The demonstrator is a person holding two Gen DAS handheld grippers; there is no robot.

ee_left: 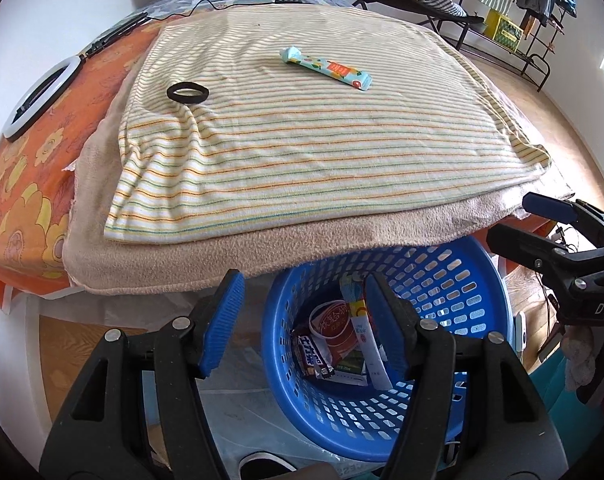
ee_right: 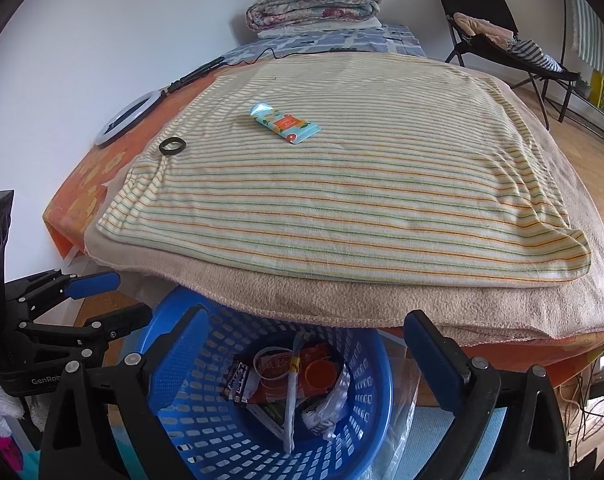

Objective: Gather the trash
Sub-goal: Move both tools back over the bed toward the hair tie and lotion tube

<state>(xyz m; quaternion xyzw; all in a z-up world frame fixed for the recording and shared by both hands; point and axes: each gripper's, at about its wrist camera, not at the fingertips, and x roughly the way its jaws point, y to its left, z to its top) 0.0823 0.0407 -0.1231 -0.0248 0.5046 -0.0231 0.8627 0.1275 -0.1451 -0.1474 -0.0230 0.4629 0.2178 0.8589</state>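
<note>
A teal snack wrapper (ee_left: 326, 69) (ee_right: 286, 122) lies on the striped blanket (ee_left: 302, 152) (ee_right: 342, 200) on the bed, with a black hair tie (ee_left: 187, 92) (ee_right: 172, 146) to its left. Below the bed's edge stands a blue basket (ee_left: 482, 280) (ee_right: 378, 380) holding several wrappers (ee_left: 334, 332) (ee_right: 278, 376). My left gripper (ee_left: 304, 324) hangs open over the basket with nothing between its fingers. My right gripper (ee_right: 306, 360) is wide open above the basket, also with nothing in it. Each gripper shows at the side of the other's view.
A white ring light (ee_left: 38, 96) (ee_right: 126, 118) and a black cable lie on the orange sheet at the left. A folded quilt (ee_right: 314, 2) sits at the bed's far end. A black chair (ee_right: 498, 24) and a clothes rack (ee_left: 514, 20) stand at the right.
</note>
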